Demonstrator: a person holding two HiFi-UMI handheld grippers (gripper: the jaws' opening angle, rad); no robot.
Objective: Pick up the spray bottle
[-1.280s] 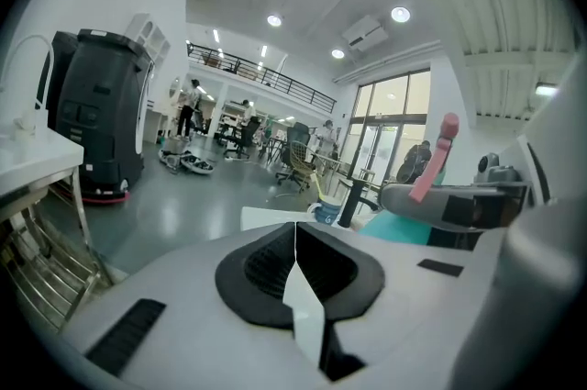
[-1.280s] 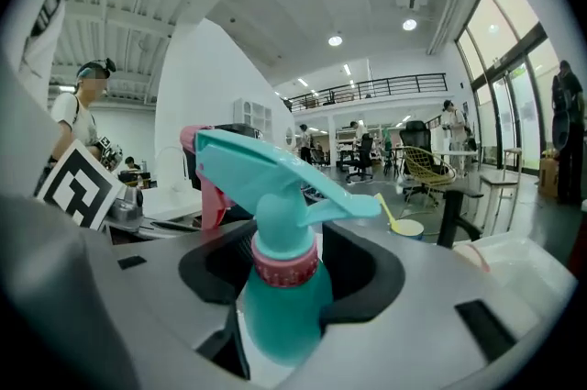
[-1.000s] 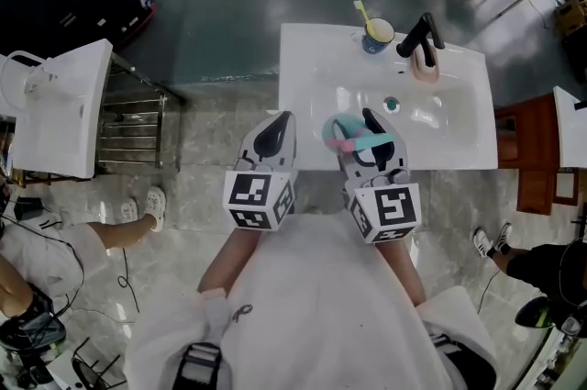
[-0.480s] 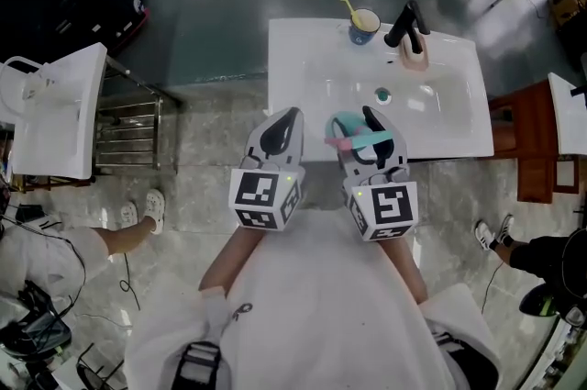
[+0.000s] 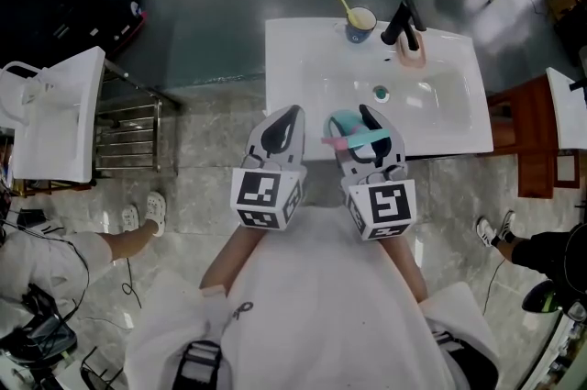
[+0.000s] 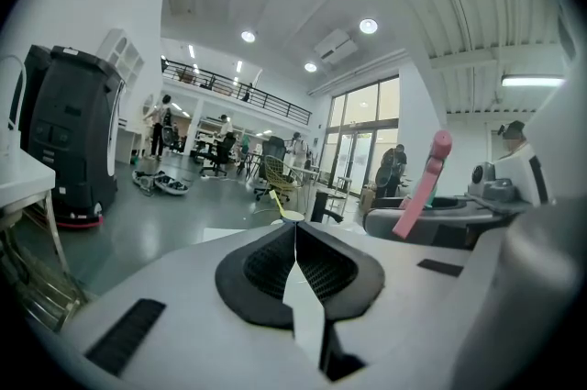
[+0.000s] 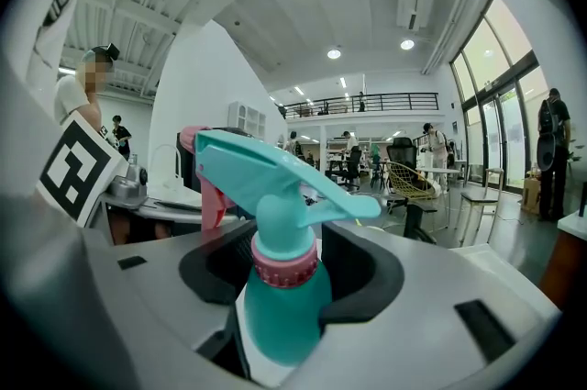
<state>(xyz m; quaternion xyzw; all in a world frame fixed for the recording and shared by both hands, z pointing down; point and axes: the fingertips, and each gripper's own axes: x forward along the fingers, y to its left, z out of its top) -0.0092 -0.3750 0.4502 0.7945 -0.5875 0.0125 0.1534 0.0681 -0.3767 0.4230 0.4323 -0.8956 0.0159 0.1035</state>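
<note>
A teal spray bottle (image 7: 280,301) with a pink collar and pink trigger stands upright between the pads of my right gripper (image 7: 293,273), which is shut on its body just under the collar. In the head view the spray bottle (image 5: 347,133) is held in the right gripper (image 5: 362,139) above the front edge of the white sink (image 5: 293,58). Beside it, to the left, my left gripper (image 5: 278,133) is shut with nothing in it; in the left gripper view its black pads (image 6: 266,264) meet at a thin seam, and the bottle's pink trigger (image 6: 420,186) shows at right.
On the sink's far rim stand a cup (image 5: 359,23) with a yellow toothbrush, a black tap (image 5: 402,19) and a pink soap dish (image 5: 413,56). A white basin (image 5: 55,108) on a metal rack stands at left, a wooden stand (image 5: 534,140) at right. People's feet (image 5: 154,212) show nearby.
The sink has slid up and left in the head view. The left gripper has edged a little toward the sink. The right gripper keeps its hold on the bottle.
</note>
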